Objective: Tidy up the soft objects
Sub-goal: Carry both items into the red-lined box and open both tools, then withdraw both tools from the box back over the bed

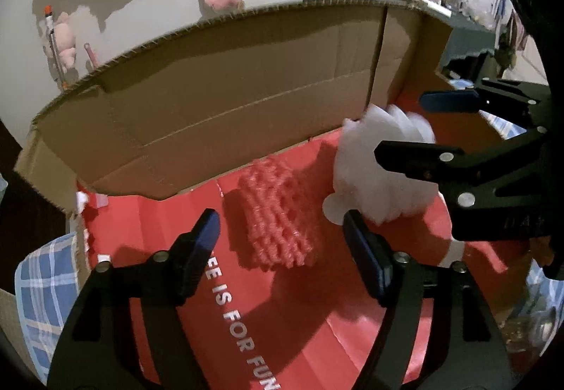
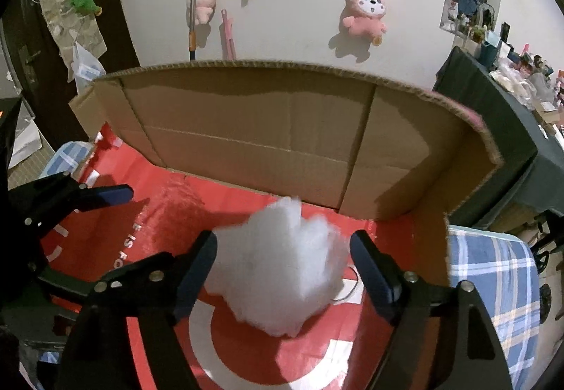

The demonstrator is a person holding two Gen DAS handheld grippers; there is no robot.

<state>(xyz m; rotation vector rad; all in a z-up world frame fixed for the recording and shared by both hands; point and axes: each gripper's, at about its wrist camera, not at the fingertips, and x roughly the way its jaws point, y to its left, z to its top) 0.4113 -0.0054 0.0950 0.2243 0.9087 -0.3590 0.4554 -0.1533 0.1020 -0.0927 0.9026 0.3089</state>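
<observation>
A pink foam net (image 1: 278,213) lies on the red printed floor (image 1: 169,224) of an open cardboard box (image 1: 246,101). My left gripper (image 1: 282,231) hangs just above it, open, its pads apart from the net. To its right a white fluffy wad (image 1: 359,157) sits between the fingers of my right gripper (image 1: 400,123). In the right wrist view the white wad (image 2: 282,266) fills most of the gap of my right gripper (image 2: 283,242), which stands open; the wad's edges look blurred. One of the left gripper's fingers (image 2: 112,194) shows at the left.
The box's tall cardboard wall (image 2: 264,129) closes off the far side. Blue plaid cloth (image 2: 493,266) lies outside the box on the right and also on the left (image 1: 46,284). A pink plush toy (image 2: 366,12) hangs on the wall. A cluttered table (image 2: 511,90) stands far right.
</observation>
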